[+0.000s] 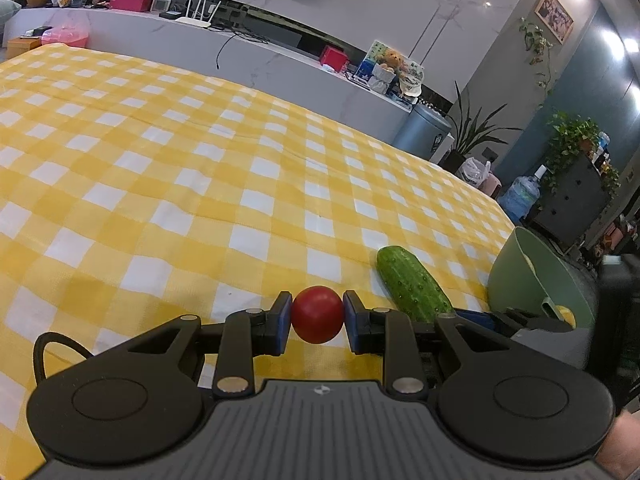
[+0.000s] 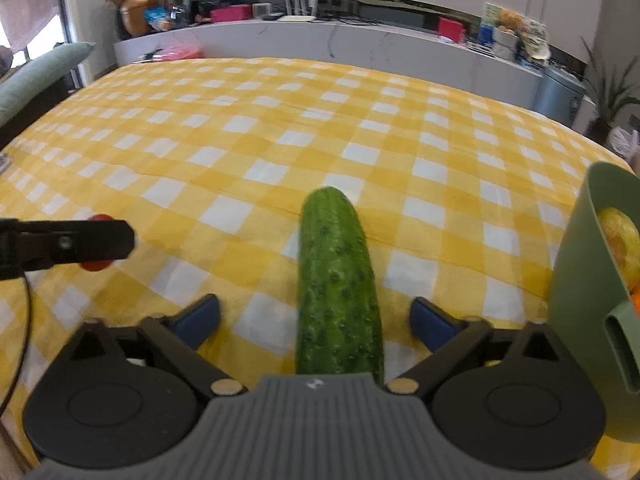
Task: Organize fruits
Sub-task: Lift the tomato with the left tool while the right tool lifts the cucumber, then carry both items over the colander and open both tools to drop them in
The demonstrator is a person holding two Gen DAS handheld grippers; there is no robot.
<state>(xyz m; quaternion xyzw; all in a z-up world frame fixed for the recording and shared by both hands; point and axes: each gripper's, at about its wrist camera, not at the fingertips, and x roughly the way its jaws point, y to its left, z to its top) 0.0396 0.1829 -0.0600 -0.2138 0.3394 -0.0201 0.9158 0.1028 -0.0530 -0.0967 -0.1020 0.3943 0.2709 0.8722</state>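
Observation:
My left gripper (image 1: 318,316) is shut on a red tomato (image 1: 318,314), its blue pads pressed against both sides, just above the yellow checked tablecloth (image 1: 160,160). In the right wrist view the left gripper (image 2: 96,242) shows at the left edge with the tomato (image 2: 96,266) partly hidden behind a finger. A green cucumber (image 2: 338,280) lies on the cloth, pointing away from me. My right gripper (image 2: 316,320) is open with one finger on each side of the cucumber, not touching it. The cucumber (image 1: 412,286) also shows in the left wrist view, right of the tomato.
A green basket (image 2: 580,280) stands at the right table edge with yellowish fruit (image 2: 620,240) inside; it also shows in the left wrist view (image 1: 520,280). Beyond the table are a white shelf with clutter (image 2: 320,36), a grey bin (image 1: 424,132) and plants.

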